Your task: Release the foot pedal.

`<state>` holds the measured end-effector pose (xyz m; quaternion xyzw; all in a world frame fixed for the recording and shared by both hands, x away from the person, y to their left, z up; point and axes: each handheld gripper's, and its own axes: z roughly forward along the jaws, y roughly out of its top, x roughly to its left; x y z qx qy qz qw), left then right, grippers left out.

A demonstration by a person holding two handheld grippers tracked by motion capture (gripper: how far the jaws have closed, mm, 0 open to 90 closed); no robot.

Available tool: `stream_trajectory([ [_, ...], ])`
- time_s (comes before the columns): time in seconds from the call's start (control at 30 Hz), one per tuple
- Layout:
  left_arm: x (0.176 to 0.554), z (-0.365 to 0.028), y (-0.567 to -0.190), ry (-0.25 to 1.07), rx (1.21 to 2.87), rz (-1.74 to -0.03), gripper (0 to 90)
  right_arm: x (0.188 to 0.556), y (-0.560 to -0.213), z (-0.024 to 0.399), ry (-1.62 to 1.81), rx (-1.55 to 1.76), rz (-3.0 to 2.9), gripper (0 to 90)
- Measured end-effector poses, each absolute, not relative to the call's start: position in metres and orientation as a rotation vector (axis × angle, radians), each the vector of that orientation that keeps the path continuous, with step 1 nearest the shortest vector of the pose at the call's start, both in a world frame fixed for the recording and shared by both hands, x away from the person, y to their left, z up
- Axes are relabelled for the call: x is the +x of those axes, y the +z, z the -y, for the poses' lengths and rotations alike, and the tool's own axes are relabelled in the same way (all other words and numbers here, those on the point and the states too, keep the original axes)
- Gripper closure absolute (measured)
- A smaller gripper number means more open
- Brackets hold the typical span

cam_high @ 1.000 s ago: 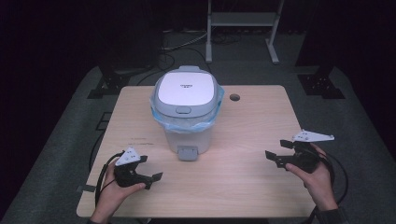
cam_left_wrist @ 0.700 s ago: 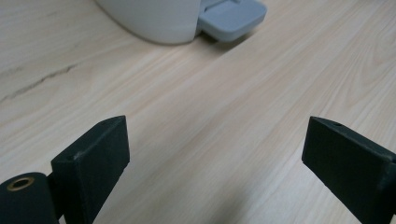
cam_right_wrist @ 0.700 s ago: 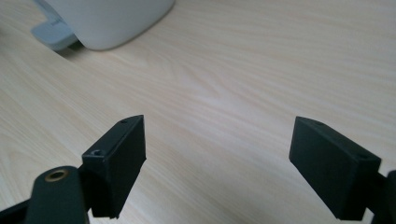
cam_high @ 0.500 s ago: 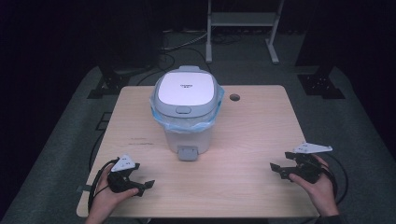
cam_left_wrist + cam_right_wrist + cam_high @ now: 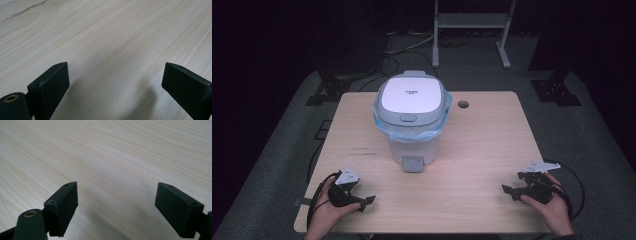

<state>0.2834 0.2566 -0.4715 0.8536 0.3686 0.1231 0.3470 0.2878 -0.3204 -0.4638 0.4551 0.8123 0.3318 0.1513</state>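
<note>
Both the left gripper (image 5: 362,201) and right gripper (image 5: 510,191) have fingers spread with bare tabletop (image 5: 472,150) between them; the bin (image 5: 413,120) sits well beyond.

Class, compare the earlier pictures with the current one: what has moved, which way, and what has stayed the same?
Both hands have drawn back toward the near table edge and sunk lower. The left claw and right claw now sit low over the table, jaws wide apart with nothing between them. Nothing was taken hold of or let go. The bin, its lid shut and blue liner in place, has not moved.
</note>
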Motion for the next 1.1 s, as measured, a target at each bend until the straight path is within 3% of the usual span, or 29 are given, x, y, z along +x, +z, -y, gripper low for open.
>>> stream_trajectory([
  [0.63,0.284,-0.255,-0.478,0.380,2.244,-0.915,5.9,0.283,-0.476,0.328,0.871,1.320,-2.338,16.5],
  [1.1,0.284,-0.252,-0.483,0.385,2.223,-0.894,0.0,0.282,-0.479,0.329,0.886,1.290,-2.328,12.3],
])
